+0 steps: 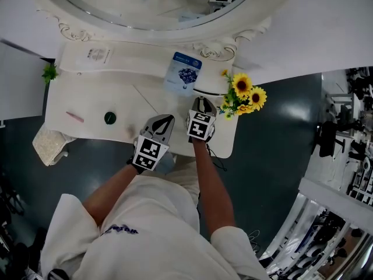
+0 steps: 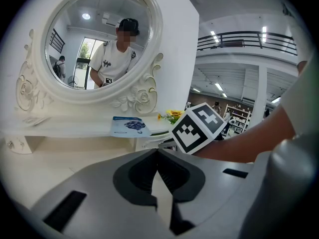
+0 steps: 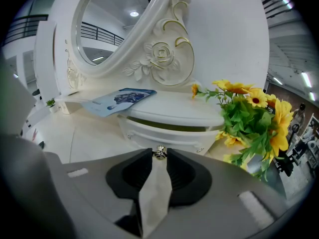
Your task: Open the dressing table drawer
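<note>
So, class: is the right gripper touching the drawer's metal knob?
Touching. The right gripper view shows the right gripper pinching the drawer knob between its jaw tips, with no gap on either side.

White dressing table (image 1: 87, 107): oval mirror (image 1: 131, 7), blue packet (image 1: 183, 73), sunflowers (image 1: 245, 95), green disc (image 1: 110, 118), pink stick (image 1: 74, 116); left gripper (image 1: 165, 120), right gripper (image 1: 201, 101) over its front.

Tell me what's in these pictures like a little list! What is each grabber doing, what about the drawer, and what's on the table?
place: white dressing table with an oval mirror
right gripper: closed on the small metal knob
left gripper: shut, holding nothing
drawer: curved white front, thin dark gap above it
on the shelf: blue packet
beside the drawer: sunflowers
on the tabletop: round green thing, pink stick
</note>
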Action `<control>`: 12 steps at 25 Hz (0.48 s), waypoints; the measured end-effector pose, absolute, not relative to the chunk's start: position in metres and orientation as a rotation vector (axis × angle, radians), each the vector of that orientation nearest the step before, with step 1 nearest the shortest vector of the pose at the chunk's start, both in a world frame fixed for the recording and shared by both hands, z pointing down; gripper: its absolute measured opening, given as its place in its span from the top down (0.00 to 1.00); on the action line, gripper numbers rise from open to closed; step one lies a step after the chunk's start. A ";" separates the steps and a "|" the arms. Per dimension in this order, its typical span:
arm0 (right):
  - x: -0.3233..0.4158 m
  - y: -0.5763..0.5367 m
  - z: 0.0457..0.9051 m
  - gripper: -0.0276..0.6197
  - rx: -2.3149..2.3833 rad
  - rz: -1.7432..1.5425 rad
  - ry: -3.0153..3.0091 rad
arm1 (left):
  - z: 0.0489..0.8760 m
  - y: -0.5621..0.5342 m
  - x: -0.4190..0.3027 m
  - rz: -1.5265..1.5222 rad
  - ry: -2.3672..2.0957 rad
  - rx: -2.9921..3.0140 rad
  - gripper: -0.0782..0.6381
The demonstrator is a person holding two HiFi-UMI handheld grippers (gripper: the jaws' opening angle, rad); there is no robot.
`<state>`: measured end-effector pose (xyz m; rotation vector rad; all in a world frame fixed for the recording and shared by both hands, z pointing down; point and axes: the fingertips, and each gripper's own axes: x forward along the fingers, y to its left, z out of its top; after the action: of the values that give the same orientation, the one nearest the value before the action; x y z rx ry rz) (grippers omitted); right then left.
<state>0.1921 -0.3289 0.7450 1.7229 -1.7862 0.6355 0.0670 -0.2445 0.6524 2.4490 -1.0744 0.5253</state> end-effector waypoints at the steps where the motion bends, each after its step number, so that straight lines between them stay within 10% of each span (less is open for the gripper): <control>1: 0.192 -0.328 0.745 0.80 1.720 0.638 -1.783 | 0.652 -0.245 0.067 0.524 -1.074 2.449 0.88; 12: 0.191 -0.323 0.745 0.80 1.715 0.642 -1.792 | 0.653 -0.243 0.069 0.528 -1.067 2.449 0.88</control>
<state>0.1906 -0.3225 0.7450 1.7149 -1.7924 0.6421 0.0691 -0.2434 0.6530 2.4494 -1.0673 0.5284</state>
